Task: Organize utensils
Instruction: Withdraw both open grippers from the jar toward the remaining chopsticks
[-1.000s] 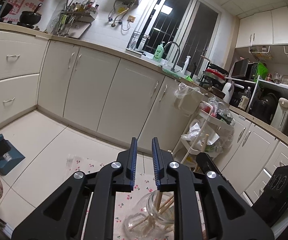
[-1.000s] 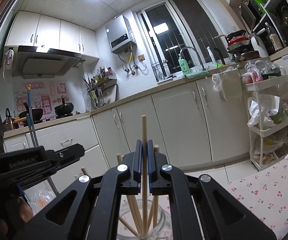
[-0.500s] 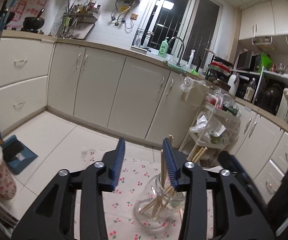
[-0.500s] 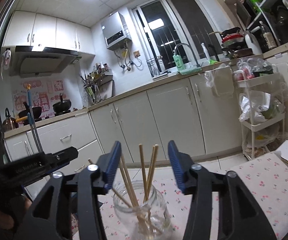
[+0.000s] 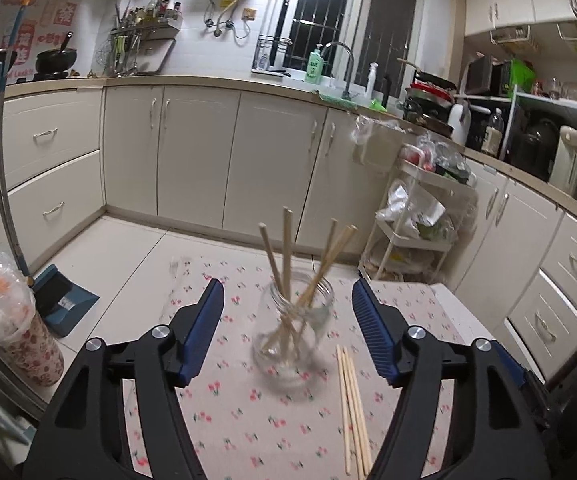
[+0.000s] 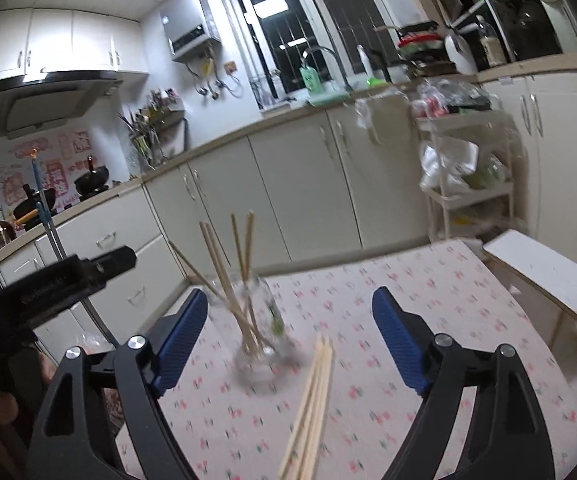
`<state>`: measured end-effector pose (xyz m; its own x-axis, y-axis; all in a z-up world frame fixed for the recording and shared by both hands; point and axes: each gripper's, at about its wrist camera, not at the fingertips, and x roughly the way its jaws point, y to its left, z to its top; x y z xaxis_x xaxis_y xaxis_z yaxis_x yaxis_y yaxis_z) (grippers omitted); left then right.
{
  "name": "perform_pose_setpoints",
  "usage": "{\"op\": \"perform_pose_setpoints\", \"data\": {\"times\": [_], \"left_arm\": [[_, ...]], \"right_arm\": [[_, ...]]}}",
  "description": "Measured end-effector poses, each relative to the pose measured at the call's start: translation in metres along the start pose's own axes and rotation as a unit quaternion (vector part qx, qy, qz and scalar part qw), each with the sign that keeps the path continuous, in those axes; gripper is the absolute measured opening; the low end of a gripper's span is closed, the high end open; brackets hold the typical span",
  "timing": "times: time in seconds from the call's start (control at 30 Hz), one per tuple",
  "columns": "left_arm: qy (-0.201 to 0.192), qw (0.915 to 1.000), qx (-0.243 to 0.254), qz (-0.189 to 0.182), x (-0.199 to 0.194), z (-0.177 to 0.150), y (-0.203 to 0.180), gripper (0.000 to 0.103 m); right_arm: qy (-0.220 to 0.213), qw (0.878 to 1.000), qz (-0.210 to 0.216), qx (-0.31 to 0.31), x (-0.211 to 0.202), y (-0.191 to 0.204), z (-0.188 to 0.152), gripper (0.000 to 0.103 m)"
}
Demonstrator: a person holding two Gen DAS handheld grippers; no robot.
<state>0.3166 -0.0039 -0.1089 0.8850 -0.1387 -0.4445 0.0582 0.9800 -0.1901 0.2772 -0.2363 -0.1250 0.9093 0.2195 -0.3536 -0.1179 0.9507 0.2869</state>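
Observation:
A clear glass jar (image 5: pixel 292 332) stands on the cherry-print tablecloth (image 5: pixel 240 412) with several wooden chopsticks (image 5: pixel 286 252) leaning in it. More loose chopsticks (image 5: pixel 352 404) lie flat just to its right. My left gripper (image 5: pixel 288 316) hangs short of the jar, its jaws opening, nothing pressed by the blue pads. In the right wrist view the jar (image 6: pixel 258 336) and its chopsticks (image 6: pixel 232 264) sit ahead of my right gripper (image 6: pixel 290 328), whose jaws are opening wide and empty. The loose chopsticks (image 6: pixel 312 404) lie below it. The left gripper's body (image 6: pixel 48 284) shows at the left.
White base cabinets (image 5: pixel 192 152) run along the far wall. A white trolley (image 5: pixel 408 220) with bags stands right of the table. A dustpan (image 5: pixel 62 296) and a bagged floral cup (image 5: pixel 20 336) sit at the left. A white box (image 6: pixel 540 268) adjoins the table's right edge.
Both grippers have opened and drawn back from the jar. The right one let go of the chopstick it pinched, which now stands in the jar.

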Motion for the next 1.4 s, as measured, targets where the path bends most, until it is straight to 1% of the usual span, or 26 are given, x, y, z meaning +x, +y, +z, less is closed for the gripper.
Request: {"op": "perform_pose_setpoints", "data": {"times": [0.1, 0.27, 0.6, 0.7, 0.8, 0.87, 0.97, 1.07, 1.2, 1.27, 1.3, 1.4], "left_arm": [[0.008, 0.9999, 0.012, -0.002, -0.012, -0.004, -0.011, 0.066], [0.008, 0.9995, 0.029, -0.004, -0.032, -0.009, -0.029, 0.069], [0.023, 0.9986, 0.042, -0.021, -0.061, -0.021, -0.050, 0.073], [0.037, 0.9981, 0.045, -0.022, -0.063, -0.026, -0.050, 0.074], [0.064, 0.9972, 0.030, -0.024, -0.057, -0.035, -0.039, 0.074], [0.086, 0.9961, 0.019, -0.013, -0.048, -0.046, -0.024, 0.074], [0.119, 0.9927, 0.019, 0.009, -0.031, -0.064, -0.007, 0.074], [0.142, 0.9894, 0.019, 0.020, -0.016, -0.078, 0.005, 0.074], [0.160, 0.9868, 0.016, 0.023, 0.001, -0.085, 0.010, 0.074], [0.165, 0.9858, 0.018, 0.023, 0.010, -0.086, 0.008, 0.074], [0.167, 0.9855, 0.019, 0.023, 0.012, -0.089, 0.008, 0.074], [0.173, 0.9846, 0.019, 0.023, 0.023, -0.089, 0.008, 0.075]], "right_arm": [[0.010, 1.000, -0.012, 0.008, -0.013, -0.007, -0.005, 0.084], [0.020, 0.999, -0.027, 0.020, -0.034, -0.017, -0.013, 0.085], [0.029, 0.998, -0.044, 0.022, -0.070, -0.022, -0.021, 0.087], [0.031, 0.998, -0.053, 0.017, -0.076, -0.022, -0.021, 0.089], [0.048, 0.997, -0.063, 0.018, -0.075, -0.027, -0.025, 0.089], [0.066, 0.995, -0.078, 0.011, -0.070, -0.032, -0.030, 0.089], [0.090, 0.991, -0.095, 0.002, -0.056, -0.041, -0.040, 0.089], [0.132, 0.987, -0.091, -0.003, -0.026, -0.051, -0.049, 0.088], [0.164, 0.983, -0.079, -0.032, 0.011, -0.041, -0.057, 0.081], [0.178, 0.980, -0.077, -0.048, 0.029, -0.035, -0.060, 0.076], [0.186, 0.978, -0.076, -0.058, 0.039, -0.031, -0.062, 0.075], [0.208, 0.972, -0.080, -0.080, 0.065, -0.024, -0.066, 0.070]]}}
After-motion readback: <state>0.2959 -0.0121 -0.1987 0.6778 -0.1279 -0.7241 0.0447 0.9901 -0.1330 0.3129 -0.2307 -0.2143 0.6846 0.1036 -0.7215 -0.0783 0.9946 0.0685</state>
